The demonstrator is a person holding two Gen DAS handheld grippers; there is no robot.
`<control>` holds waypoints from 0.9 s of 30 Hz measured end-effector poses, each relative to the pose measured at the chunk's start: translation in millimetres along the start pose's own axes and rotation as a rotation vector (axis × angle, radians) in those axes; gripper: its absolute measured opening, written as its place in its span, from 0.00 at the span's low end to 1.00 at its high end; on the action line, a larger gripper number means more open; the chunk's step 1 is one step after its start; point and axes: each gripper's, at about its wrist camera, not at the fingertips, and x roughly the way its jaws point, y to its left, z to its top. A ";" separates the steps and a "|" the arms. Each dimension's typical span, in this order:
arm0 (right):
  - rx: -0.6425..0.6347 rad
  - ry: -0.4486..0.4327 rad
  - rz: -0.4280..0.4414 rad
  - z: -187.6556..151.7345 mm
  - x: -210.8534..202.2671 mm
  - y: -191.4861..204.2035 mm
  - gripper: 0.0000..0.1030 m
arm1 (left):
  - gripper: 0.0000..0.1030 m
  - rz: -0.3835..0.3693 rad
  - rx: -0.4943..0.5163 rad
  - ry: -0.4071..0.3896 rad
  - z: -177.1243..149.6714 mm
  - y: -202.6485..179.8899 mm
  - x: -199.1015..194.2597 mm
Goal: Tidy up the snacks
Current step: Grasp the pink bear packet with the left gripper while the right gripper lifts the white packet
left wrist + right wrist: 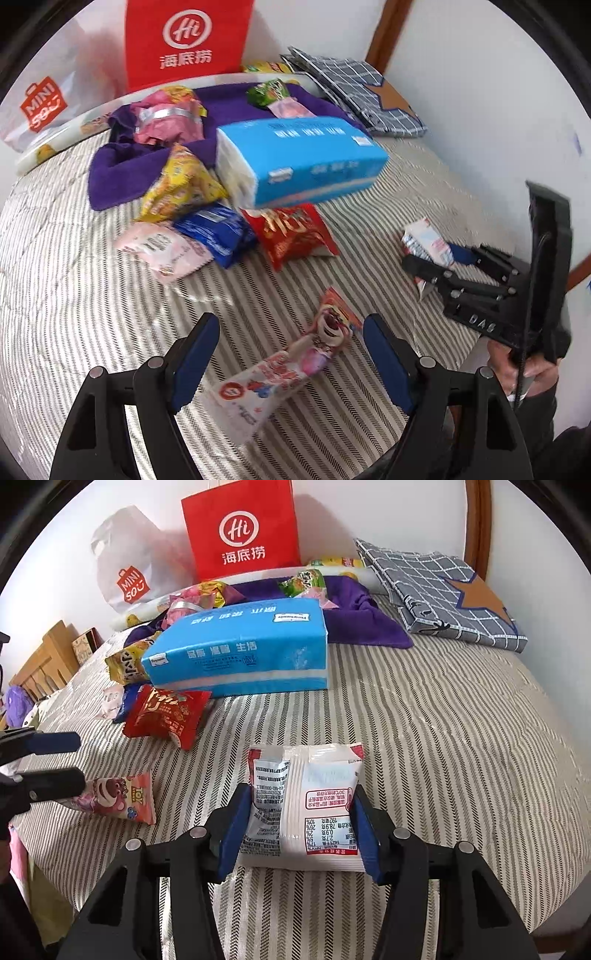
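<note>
- Right tool (298, 825) holds a white snack packet (303, 805), blue pads pressed on its two side edges; printed back faces the camera, text upside down, long axis runs away from the tool toward the far wall, far end just off or on the striped bed (424, 738), cannot tell which.
- From the left wrist view the same packet (428, 243) sits pinched in the right tool (424, 266), near the bed's right edge.
- Left tool (291, 354) is wide, nothing between the pads; a pink bear snack packet (295, 362) lies flat on the bed under the gap, long axis diagonal from near-left to far-right, bear end pointing away.
- In the right wrist view the left tool (70, 760) hangs just above that pink packet (114, 797).
- Beyond: red snack bag (291, 232), blue packet (218, 229), pale pink packet (166, 251), yellow bag (181, 184), all clustered close together.
- Big blue tissue pack (299, 158) lies behind them, long axis left to right, partly on a purple towel (122, 173).
- More wrappers (166, 114) and a green packet (269, 92) sit on the towel.
- Red paper bag (188, 40) and white shopping bag (40, 107) stand against the wall; folded checked cloth (354, 85) at far right.
- Bed between both tools and the cluster is bare stripe.
</note>
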 end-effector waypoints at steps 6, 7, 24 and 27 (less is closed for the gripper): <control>0.019 -0.012 -0.004 -2.4 -8.5 -9.1 0.51 | 0.60 0.013 0.025 0.032 -11.1 -9.4 17.6; 0.020 -0.013 -0.007 -2.2 -9.0 -10.5 0.51 | 0.59 0.031 0.039 0.015 -13.0 -11.7 16.7; -0.012 -0.029 -0.003 31.9 22.4 -2.3 0.51 | 0.26 0.140 -0.075 -0.131 -13.0 32.5 -2.6; -0.023 -0.037 -0.007 33.4 26.5 -0.7 0.52 | 0.27 0.135 -0.086 -0.163 -11.6 33.6 -0.6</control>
